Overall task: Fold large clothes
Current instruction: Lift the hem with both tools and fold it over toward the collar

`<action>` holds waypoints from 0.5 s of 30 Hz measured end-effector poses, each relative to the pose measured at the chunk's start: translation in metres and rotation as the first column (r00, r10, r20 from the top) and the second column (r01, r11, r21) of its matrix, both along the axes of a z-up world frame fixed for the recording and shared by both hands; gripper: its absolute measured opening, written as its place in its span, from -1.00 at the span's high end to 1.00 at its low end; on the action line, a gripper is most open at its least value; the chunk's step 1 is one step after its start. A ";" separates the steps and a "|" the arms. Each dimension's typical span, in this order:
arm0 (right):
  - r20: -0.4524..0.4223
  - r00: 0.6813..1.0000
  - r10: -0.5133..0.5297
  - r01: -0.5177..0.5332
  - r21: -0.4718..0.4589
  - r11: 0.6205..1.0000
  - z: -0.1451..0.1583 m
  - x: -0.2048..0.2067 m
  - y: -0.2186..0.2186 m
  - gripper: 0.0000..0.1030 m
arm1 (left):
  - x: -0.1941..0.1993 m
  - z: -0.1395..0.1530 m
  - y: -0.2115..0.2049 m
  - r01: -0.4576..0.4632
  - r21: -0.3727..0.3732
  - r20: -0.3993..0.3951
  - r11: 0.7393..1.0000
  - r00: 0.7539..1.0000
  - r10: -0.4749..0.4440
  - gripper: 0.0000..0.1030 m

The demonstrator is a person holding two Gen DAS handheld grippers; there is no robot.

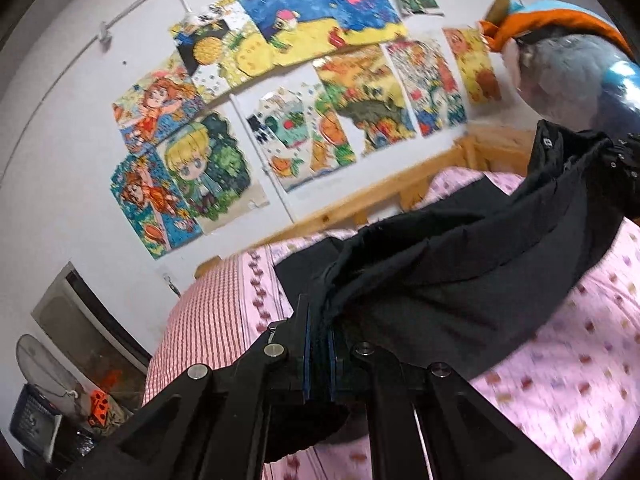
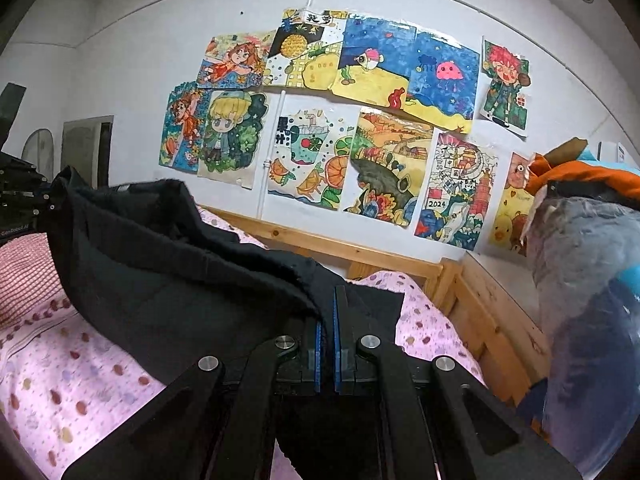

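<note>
Left hand-held gripper (image 1: 319, 354): I see it pinching the black garment's (image 1: 460, 264) edge.
Right hand-held gripper (image 2: 328, 344): pressed onto the same cloth — gripped.
Black garment: raised above the bed (image 2: 60, 380), stretched between both grippers, its lower part lying on the pink sheet.
Drawings (image 2: 320, 120): on the wall behind the bed.

a wooden-framed bed (image 2: 320, 245) carries a pink dotted sheet (image 2: 60, 380), a red-checked pillow (image 1: 200, 320) and black garment (image 2: 168, 292).
</note>
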State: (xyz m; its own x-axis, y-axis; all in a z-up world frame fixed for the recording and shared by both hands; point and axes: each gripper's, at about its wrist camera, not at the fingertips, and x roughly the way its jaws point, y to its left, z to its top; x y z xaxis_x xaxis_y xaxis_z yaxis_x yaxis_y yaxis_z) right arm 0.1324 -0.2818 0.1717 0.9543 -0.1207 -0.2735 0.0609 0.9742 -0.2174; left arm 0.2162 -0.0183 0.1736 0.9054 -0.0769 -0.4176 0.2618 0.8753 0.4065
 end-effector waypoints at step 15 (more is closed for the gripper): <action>-0.046 0.997 -0.064 0.059 -0.097 0.994 0.002 0.151 -0.002 0.92 | 0.141 -0.018 -0.023 -0.126 -0.044 0.028 0.991 0.991 0.128 0.88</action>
